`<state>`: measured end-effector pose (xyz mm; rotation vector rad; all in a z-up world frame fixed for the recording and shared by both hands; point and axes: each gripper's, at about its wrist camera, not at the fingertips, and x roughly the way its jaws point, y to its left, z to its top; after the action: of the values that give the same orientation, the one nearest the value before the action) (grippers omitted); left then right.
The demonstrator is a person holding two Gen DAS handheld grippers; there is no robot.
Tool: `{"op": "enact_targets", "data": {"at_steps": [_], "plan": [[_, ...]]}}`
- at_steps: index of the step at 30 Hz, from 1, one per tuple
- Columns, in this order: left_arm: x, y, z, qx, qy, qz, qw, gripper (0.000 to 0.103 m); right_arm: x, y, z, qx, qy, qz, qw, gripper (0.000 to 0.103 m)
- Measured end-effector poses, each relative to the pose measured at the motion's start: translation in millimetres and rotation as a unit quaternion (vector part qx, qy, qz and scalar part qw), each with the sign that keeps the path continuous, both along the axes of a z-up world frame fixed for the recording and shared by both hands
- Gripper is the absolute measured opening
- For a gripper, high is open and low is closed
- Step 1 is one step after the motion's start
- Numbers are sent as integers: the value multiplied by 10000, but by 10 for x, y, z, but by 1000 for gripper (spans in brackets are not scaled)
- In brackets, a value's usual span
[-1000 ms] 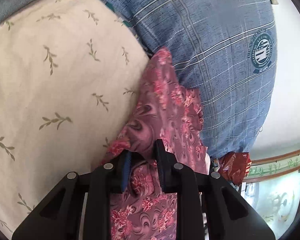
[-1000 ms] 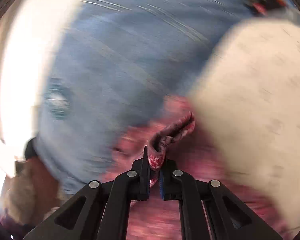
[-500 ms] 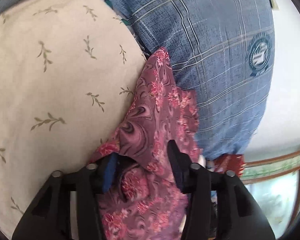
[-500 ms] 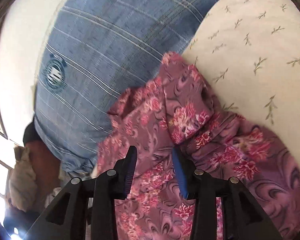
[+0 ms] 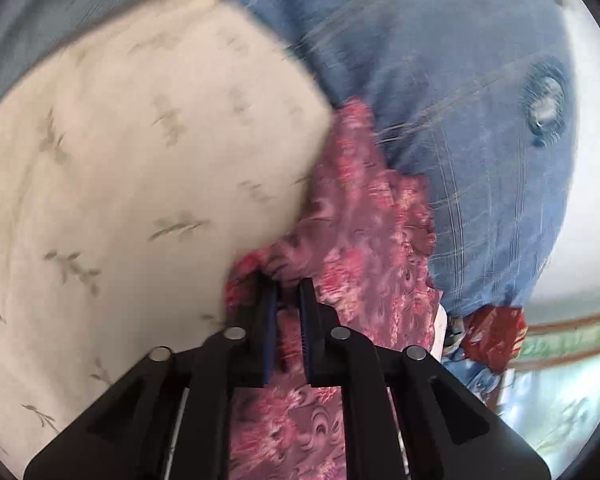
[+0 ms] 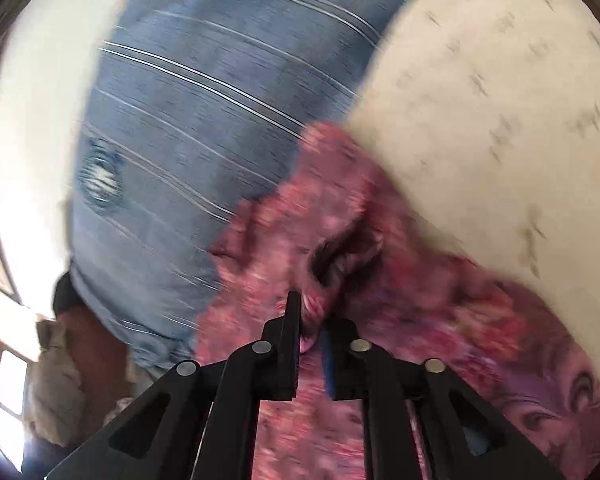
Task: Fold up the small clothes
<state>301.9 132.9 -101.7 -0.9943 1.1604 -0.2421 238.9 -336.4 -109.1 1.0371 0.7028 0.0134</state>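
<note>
A small pink and maroon floral garment (image 5: 364, 216) lies between a cream leaf-print pillow (image 5: 132, 184) and a blue plaid pillow (image 5: 460, 120). My left gripper (image 5: 287, 292) is shut on a fold of the garment at its near edge. In the right wrist view the same garment (image 6: 420, 292) spreads below the cream pillow (image 6: 500, 100), and my right gripper (image 6: 311, 312) is shut on a bunched fold of it. Both views are motion-blurred.
The blue plaid pillow (image 6: 204, 112) with a round crest fills the far side. A red packet (image 5: 496, 328) lies by the bed edge at the right, with a white wall behind. A window (image 6: 8, 392) shows at the lower left.
Half a second ago both grippers were open over the garment. Now both have shut on folds of it, and both views blur with movement.
</note>
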Motion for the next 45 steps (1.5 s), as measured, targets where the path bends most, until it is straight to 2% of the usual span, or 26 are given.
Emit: {"op": "enact_targets", "data": {"at_steps": [1, 2, 5, 6, 7, 8, 9, 10, 11, 13, 14, 15, 16, 17, 18, 21, 24, 27, 28, 29, 31, 34, 39, 42, 45], "plan": [[-31, 59, -11, -238, 21, 115, 9996, 10, -50, -46, -94, 107, 117, 1, 9999, 8], [-88, 135, 50, -312, -68, 290, 9991, 10, -123, -74, -122, 272, 32, -73, 9996, 10], [-210, 205, 389, 169, -726, 538, 9958, 11, -253, -87, 32, 67, 61, -197, 9998, 15], [-259, 179, 547, 299, -1084, 518, 9923, 17, -303, -86, 133, -165, 33, -266, 9995, 15], [-289, 122, 662, 402, -1368, 420, 9889, 33, -377, -84, 242, -379, -81, -302, 9988, 16], [-303, 22, 764, 635, -1606, 267, 9846, 45, -425, -74, 377, -630, -265, -347, 9971, 16], [-293, -56, 799, 886, -1711, 186, 9811, 59, -441, -66, 452, -788, -401, -364, 9954, 17], [-274, -162, 803, 1176, -1780, 80, 9769, 60, -436, -37, 539, -971, -555, -312, 9932, 23], [-226, -290, 750, 1410, -1747, -132, 9744, 60, -403, -15, 578, -1094, -597, -242, 9919, 28], [-80, -471, 547, 1660, -1303, -603, 9756, 60, -297, 71, 575, -1397, -521, -60, 9888, 29], [-6, -553, 412, 1760, -1009, -827, 9757, 60, -232, 109, 516, -1501, -402, 46, 9878, 29], [52, -618, 284, 1905, -765, -1006, 9735, 59, -128, 153, 376, -1625, -95, 167, 9865, 29], [91, -666, 205, 2113, -689, -1094, 9688, 59, -51, 185, 243, -1681, 217, 272, 9852, 27], [91, -722, 252, 2406, -933, -1121, 9596, 60, -13, 211, 128, -1697, 232, 325, 9847, 26], [100, -769, 273, 2600, -950, -1190, 9535, 60, -84, 222, 136, -1836, -91, 196, 9828, 25], [96, -798, 234, 2612, -1059, -1199, 9519, 66, -79, 266, 137, -2027, -103, 226, 9789, 26], [37, -831, 243, 2770, -1196, -1319, 9442, 66, -52, 217, 201, -1915, 75, 410, 9806, 26], [-162, -759, 301, 2651, -1048, -1342, 9491, 66, -144, 135, 253, -1702, 304, 585, 9832, 26], [-257, -741, 403, 2584, -1053, -1353, 9507, 66, -200, 124, 259, -1712, 398, 612, 9825, 31], [-383, -743, 456, 2513, -1058, -1447, 9512, 66, -328, 93, 264, -1809, 544, 621, 9800, 32], [-608, -677, 503, 2408, -1003, -1633, 9515, 66, -595, 39, 268, -1884, 509, 658, 9786, 31], [-1038, -492, 522, 2332, -845, -1810, 9517, 66, -1113, -117, 290, -2127, 519, 567, 9741, 40], [-1781, -315, 421, 2328, -666, -2155, 9460, 66, -1863, -369, 187, -2155, 523, 522, 9737, 44], [-2079, -340, 291, 2057, -480, -2287, 9503, 66, -2135, -391, 51, -1933, 543, 830, 9761, 45], [-2301, -400, 149, 1812, -290, -2401, 9532, 66, -2236, -290, -32, -1810, 516, 1254, 9741, 45]]}}
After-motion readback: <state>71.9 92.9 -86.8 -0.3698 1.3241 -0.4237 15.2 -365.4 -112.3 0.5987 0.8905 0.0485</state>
